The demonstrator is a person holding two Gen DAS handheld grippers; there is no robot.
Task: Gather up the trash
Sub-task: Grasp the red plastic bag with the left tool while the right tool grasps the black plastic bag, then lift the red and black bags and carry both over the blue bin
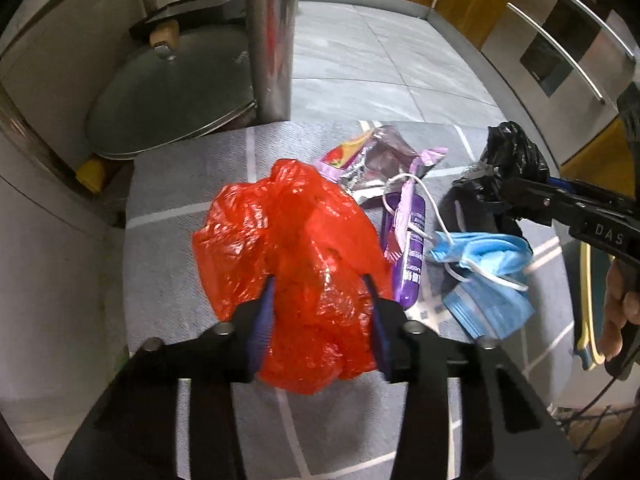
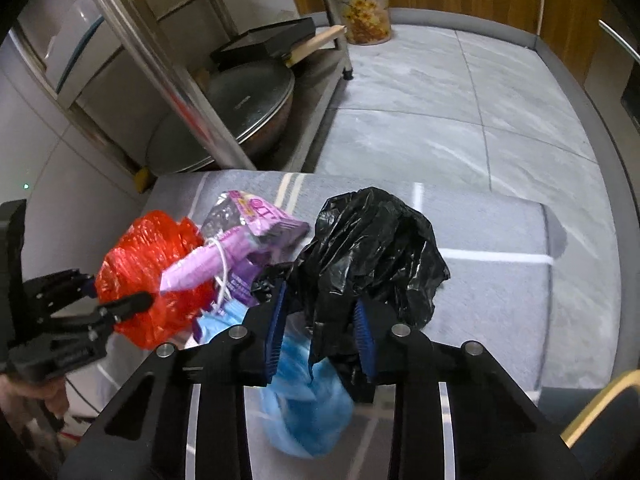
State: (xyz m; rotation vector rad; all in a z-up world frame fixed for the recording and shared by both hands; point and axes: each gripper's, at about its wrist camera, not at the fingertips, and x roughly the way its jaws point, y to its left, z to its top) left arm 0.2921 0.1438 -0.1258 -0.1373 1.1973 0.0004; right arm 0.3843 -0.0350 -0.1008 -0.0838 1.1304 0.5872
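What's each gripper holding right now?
Left gripper: closed on the red plastic bag.
Right gripper: closed on the black plastic bag.

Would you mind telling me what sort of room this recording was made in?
Probably a home kitchen: a large lidded metal wok sits on a low steel rack, on grey tiled floor, beside a lined floral waste bin.
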